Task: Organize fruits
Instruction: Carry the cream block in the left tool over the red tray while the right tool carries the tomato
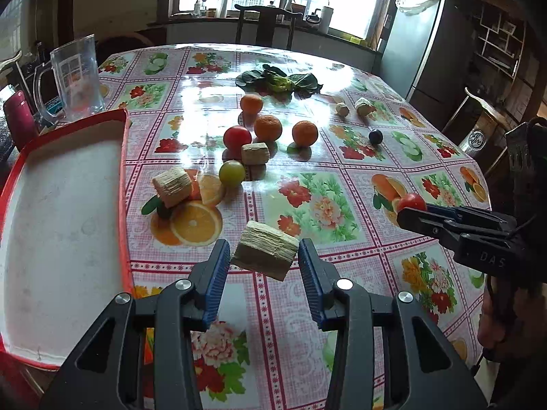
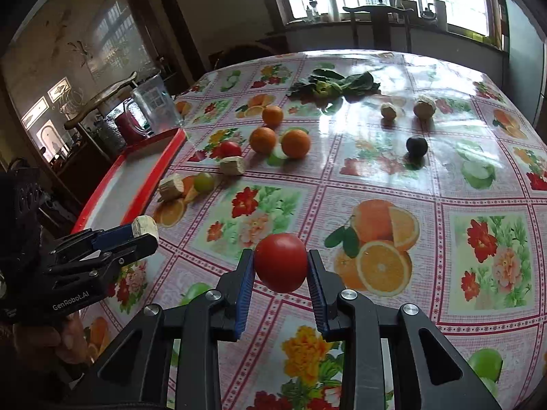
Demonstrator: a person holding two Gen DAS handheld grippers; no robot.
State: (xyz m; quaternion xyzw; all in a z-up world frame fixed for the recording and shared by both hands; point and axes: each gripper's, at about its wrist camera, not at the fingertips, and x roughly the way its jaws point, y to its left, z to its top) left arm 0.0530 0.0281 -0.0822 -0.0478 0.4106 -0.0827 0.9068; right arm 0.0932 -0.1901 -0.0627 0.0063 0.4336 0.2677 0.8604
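My left gripper [image 1: 264, 249] is shut on a beige fibrous block [image 1: 265, 256], held above the flowered tablecloth just right of the red-rimmed white tray [image 1: 123, 157]. My right gripper [image 2: 280, 260] is shut on a red tomato [image 2: 281, 262], also off the table. Each gripper shows in the other's view: the right gripper [image 1: 415, 210] with its tomato [image 1: 412, 201] at the right, the left gripper [image 2: 143, 235] with its block [image 2: 146, 225] at the left by the tray [image 2: 160, 167]. On the table lie three oranges [image 1: 268, 127], another tomato [image 1: 237, 137], a green fruit [image 1: 232, 173] and a dark plum [image 1: 375, 136].
Two more beige blocks [image 1: 255, 153] [image 1: 172, 186] lie among the fruit, and two small pale pieces [image 1: 364, 106] lie farther back. Leafy greens [image 1: 278, 80] sit toward the far edge. A glass pitcher [image 1: 77, 78] and a red cup [image 1: 18, 116] stand behind the tray.
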